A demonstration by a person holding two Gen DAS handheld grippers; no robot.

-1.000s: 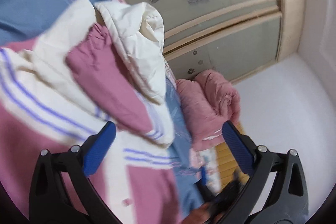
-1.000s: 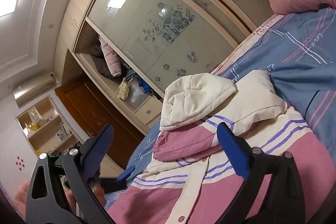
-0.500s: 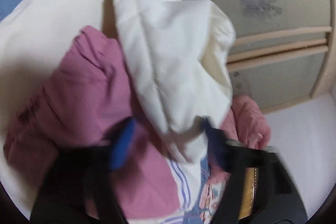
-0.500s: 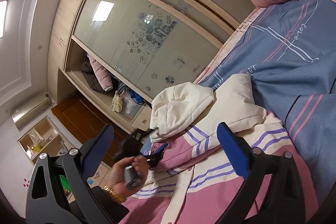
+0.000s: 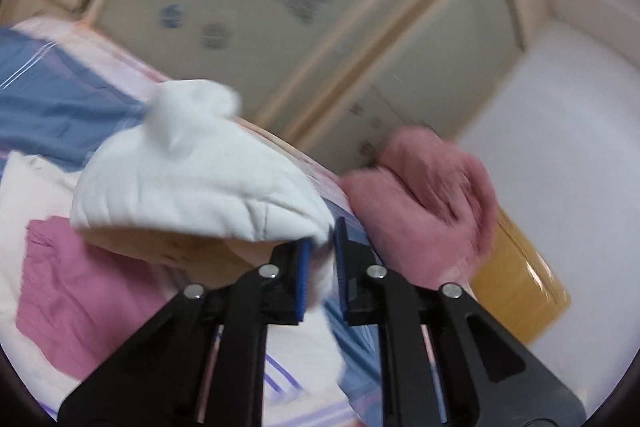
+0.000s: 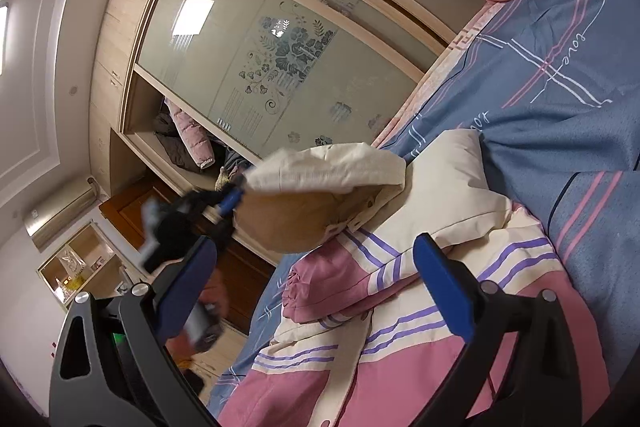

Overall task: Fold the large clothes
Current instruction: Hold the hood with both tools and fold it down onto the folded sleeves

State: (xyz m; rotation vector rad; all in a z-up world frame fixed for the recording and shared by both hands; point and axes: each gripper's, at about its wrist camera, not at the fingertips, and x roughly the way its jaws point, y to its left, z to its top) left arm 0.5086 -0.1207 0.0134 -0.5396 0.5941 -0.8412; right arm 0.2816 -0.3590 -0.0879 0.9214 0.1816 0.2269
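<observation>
A pink and cream jacket (image 6: 400, 367) with purple stripes lies on the bed. Its cream hood (image 5: 192, 179) is raised off the jacket, so the tan lining (image 6: 296, 219) shows underneath. My left gripper (image 5: 322, 239) has its jaws closing on the hood's rim, with cream fabric pinched between the blue pads. In the right wrist view the left gripper (image 6: 234, 197) holds that rim up at the hood's left end. My right gripper (image 6: 312, 247) hovers open over the jacket's chest with nothing between its fingers. The pink sleeve (image 6: 320, 287) lies bunched below the hood.
A blue sheet (image 6: 560, 87) with pink and white lines covers the bed. A pink quilt (image 5: 432, 203) is heaped at the bed's far end. Sliding wardrobe doors (image 6: 280, 67) run along the far side, beside an open shelf of clothes (image 6: 188, 143).
The left gripper went from wide open above the jacket to closed on the hood's rim, then rose and pulled the hood up. The right gripper stayed open and drifted slightly.
</observation>
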